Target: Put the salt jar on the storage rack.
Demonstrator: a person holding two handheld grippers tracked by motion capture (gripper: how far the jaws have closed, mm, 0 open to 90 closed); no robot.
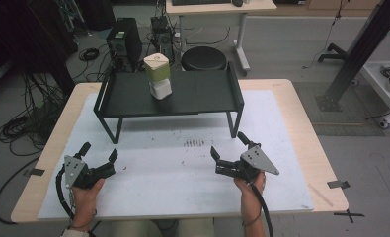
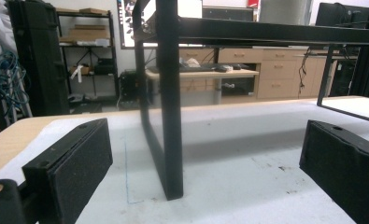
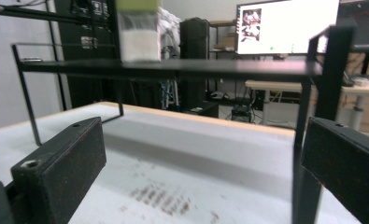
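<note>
White matting (image 1: 173, 182) covers the table under a black rack (image 1: 133, 96); left gripper (image 1: 99, 154) and right gripper (image 1: 228, 144) both spread.

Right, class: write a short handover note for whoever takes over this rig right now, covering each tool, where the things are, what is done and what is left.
Left tool: open, holding nothing, low over the white mat, facing the black shelf's left front leg.
Right tool: open, holding nothing, near the shelf's right front leg.
Container with the green top: upright on the shelf, near its middle, untouched.
Done: nothing grasped so far.
Left: probably reach up to the shelf and take the container.
</note>
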